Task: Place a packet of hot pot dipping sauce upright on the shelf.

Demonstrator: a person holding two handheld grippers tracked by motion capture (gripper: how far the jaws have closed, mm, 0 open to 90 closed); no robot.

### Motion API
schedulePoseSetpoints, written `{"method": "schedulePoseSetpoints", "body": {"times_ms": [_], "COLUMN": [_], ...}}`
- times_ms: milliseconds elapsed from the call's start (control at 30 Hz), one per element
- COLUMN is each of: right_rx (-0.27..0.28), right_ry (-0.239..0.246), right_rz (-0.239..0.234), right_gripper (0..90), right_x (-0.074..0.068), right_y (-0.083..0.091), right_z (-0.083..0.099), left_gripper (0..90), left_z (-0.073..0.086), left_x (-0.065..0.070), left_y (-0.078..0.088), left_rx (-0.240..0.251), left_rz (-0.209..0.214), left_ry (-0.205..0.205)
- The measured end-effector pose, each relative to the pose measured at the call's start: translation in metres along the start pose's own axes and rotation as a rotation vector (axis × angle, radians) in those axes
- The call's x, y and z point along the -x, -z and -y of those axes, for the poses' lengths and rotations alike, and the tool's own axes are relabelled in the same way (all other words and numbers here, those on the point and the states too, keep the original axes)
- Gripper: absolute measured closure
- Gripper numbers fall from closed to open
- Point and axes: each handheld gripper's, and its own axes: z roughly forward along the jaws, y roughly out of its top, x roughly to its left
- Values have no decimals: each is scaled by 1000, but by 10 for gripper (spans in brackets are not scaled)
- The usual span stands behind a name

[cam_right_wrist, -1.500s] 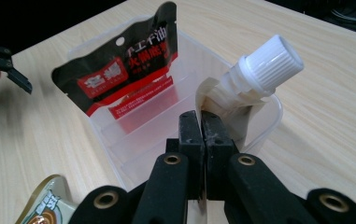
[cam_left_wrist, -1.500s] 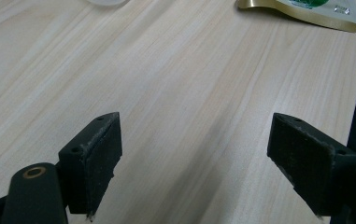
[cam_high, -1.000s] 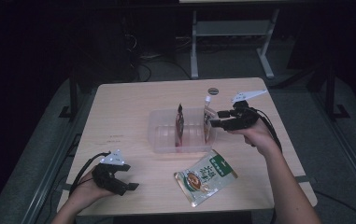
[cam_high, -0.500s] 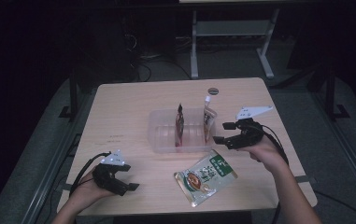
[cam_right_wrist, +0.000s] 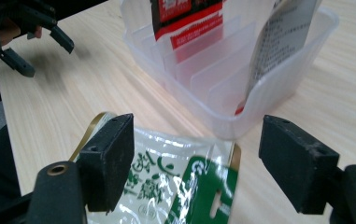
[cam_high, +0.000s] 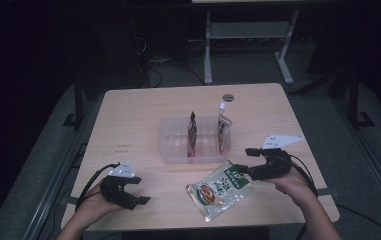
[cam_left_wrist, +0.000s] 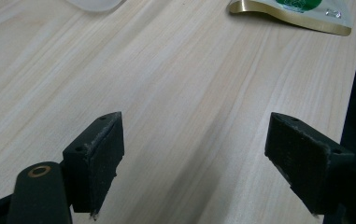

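Observation:
A clear slotted bin (cam_high: 175, 150) stands mid-table with a red pouch (cam_high: 192, 135) and a white spouted pouch (cam_high: 222, 131) upright in its slots. In front of it a green and gold pouch (cam_high: 220, 188) lies flat. My right gripper (cam_high: 244, 161) hovers open at that pouch's upper right end. Its jaws have just been opening, and they straddle the pouch's green top (cam_right_wrist: 180, 186) without pressing on it. The bin (cam_right_wrist: 278, 88) stands just beyond. My left gripper (cam_high: 140, 191) rests open at the near left, with bare wood between its jaws (cam_left_wrist: 194, 158).
A small dark round object (cam_high: 228, 97) lies near the table's far edge. A white metal frame (cam_high: 248, 35) stands on the floor behind the table. The near table edge (cam_high: 198, 226) runs just below both hands.
My right gripper has drawn back from the spouted pouch in the bin, toward the near edge and down to the flat green pouch. The left gripper has stayed put.

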Motion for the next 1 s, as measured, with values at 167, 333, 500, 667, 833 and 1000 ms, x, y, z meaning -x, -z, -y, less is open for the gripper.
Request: {"method": "schedulePoseSetpoints", "body": {"times_ms": [167,333,500,667,833,1000], "right_rx": [0,-36,-84,-92,-100,-107], "right_ry": [-20,-33,-34,-35,-32,-31], "right_rz": [4,8,8,1,-4,-9], "right_gripper": [262,262,262,262,262,262], "right_x": [-3,-8,-10,-9,-9,-10], "right_y": [4,5,3,-1,-4,-7], "right_z": [14,31,45,44,45,45], "left_gripper": [197,201,212,266,478,708], "left_z": [0,-2,-6,-12,-26,-39], "left_x": [1,4,10,17,29,37], "left_y": [0,-1,-3,-5,-9,-15], "left_rx": [-5,-3,8,22,57,71], "left_rz": [4,7,30,42,91,129], "left_ry": [-5,-7,-6,-24,-38,-47]}}
